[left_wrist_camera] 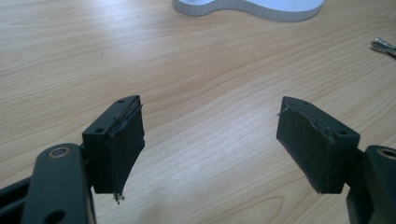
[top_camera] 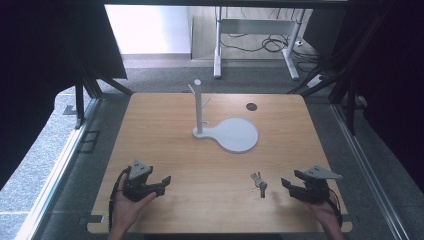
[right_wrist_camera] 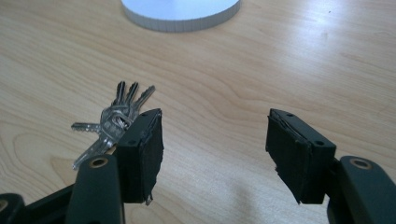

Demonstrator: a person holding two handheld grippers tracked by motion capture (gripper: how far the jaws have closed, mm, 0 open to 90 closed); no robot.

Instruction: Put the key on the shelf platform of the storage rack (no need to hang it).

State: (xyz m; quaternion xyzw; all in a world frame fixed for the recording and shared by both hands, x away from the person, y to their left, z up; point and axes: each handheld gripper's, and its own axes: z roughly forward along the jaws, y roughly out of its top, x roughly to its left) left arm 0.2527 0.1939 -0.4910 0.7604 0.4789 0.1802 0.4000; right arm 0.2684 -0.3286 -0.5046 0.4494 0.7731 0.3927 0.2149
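Note:
A bunch of silver keys (top_camera: 259,183) lies on the wooden table (top_camera: 165,145) near its front right. In the right gripper view the keys (right_wrist_camera: 114,120) lie just beyond and left of the left jaw. My right gripper (top_camera: 286,184) hovers low to the right of the keys, open, with bare table between its pads (right_wrist_camera: 212,149). At the front left my left gripper (top_camera: 164,183) stands open over bare wood (left_wrist_camera: 210,140). A white stand (top_camera: 199,107) with pegs rises from a round white base (top_camera: 237,135) at the table's middle.
A small dark round mark (top_camera: 251,106) sits on the table behind the base. The base's edge (left_wrist_camera: 252,7) shows at the top of the left gripper view, with a key tip (left_wrist_camera: 384,45) at the right. Black frame bars flank the table.

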